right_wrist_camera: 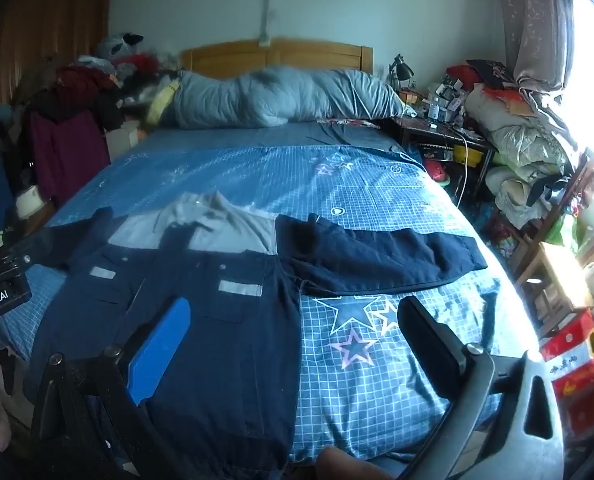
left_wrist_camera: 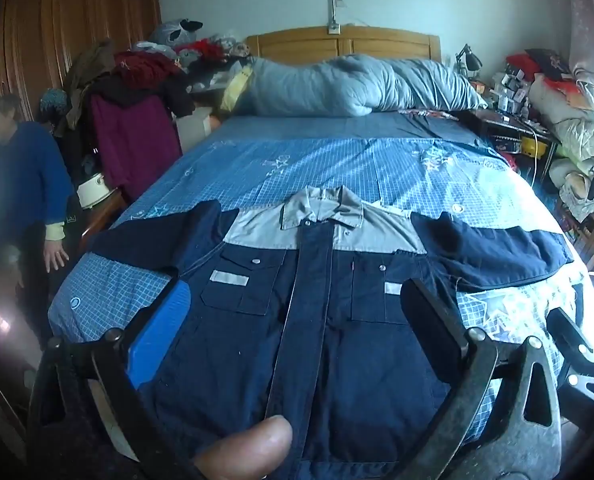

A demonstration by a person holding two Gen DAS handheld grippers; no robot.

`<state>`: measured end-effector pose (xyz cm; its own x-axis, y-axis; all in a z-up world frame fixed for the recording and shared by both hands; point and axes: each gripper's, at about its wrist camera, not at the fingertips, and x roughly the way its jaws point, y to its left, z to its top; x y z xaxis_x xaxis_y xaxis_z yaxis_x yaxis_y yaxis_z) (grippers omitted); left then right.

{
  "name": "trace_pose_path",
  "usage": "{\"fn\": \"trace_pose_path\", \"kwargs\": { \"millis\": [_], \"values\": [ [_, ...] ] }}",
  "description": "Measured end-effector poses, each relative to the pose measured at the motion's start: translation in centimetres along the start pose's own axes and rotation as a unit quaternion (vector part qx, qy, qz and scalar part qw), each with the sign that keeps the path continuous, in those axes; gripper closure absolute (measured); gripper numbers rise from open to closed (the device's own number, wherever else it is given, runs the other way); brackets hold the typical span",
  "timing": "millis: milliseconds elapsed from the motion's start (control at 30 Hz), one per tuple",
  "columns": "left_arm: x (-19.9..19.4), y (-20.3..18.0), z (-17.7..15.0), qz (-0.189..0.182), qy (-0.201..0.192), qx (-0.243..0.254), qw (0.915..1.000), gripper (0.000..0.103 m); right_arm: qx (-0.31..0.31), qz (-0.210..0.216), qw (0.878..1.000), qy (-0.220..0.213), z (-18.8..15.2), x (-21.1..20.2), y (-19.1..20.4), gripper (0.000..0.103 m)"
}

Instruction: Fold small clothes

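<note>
Lying flat: navy and grey jacket (left_wrist_camera: pixel 309 280), front up on the blue checked bedspread (left_wrist_camera: pixel 337 160), collar toward the headboard.
Left gripper (left_wrist_camera: pixel 293 320): jaws wide apart above the jacket's front, holding nothing.
Right gripper (right_wrist_camera: pixel 293 332): spread wide, empty, over the jacket's edge and bedspread.
Cut off: jacket's hem, behind the gripper frames.
Hard to make out: blurred person (left_wrist_camera: pixel 29 184) at the bedside.

A home bedroom — bed (left_wrist_camera: pixel 337 168) with wooden headboard (left_wrist_camera: pixel 343 44), probably a wardrobe (left_wrist_camera: pixel 77 20) alongside.
</note>
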<state>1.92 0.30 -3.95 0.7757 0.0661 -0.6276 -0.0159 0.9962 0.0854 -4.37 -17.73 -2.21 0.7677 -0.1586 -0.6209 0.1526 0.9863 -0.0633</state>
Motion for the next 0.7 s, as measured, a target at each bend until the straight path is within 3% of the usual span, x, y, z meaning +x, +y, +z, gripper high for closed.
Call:
{"fn": "trace_pose_path", "kwargs": {
  "millis": [200, 367, 533, 633, 700],
  "values": [
    [5.9, 0.6, -2.5, 0.007, 0.027, 0.014, 0.9995, 0.0, -0.021, -0.014, 0.998, 0.063, -1.8, 7.5, 2.0, 0.0],
    [13.7, 3.9, -5.4, 0.003, 0.088, -0.013, 0.9961, 0.0, -0.029, -0.013, 0.993, 0.114, -4.5, 15.7, 4.5, 0.0],
    [19.0, 4.0, -8.5, 0.033, 0.123, 0.035, 0.9912, 0.0, -0.057, -0.012, 0.988, 0.142, -7.3, 22.1, 7.9, 0.0],
    [20.0, 3.5, -9.9, 0.031, 0.117, 0.058, 0.991, 0.0, -0.062, -0.006, 0.987, 0.149, -8.4, 24.5, 9.3, 0.0],
    [19.6, 3.6, -10.6, 0.011, 0.099, 0.045, 0.994, 0.0, -0.055, 0.001, 0.985, 0.163, -9.4, 26.3, 9.6, 0.0]
  ]
}}
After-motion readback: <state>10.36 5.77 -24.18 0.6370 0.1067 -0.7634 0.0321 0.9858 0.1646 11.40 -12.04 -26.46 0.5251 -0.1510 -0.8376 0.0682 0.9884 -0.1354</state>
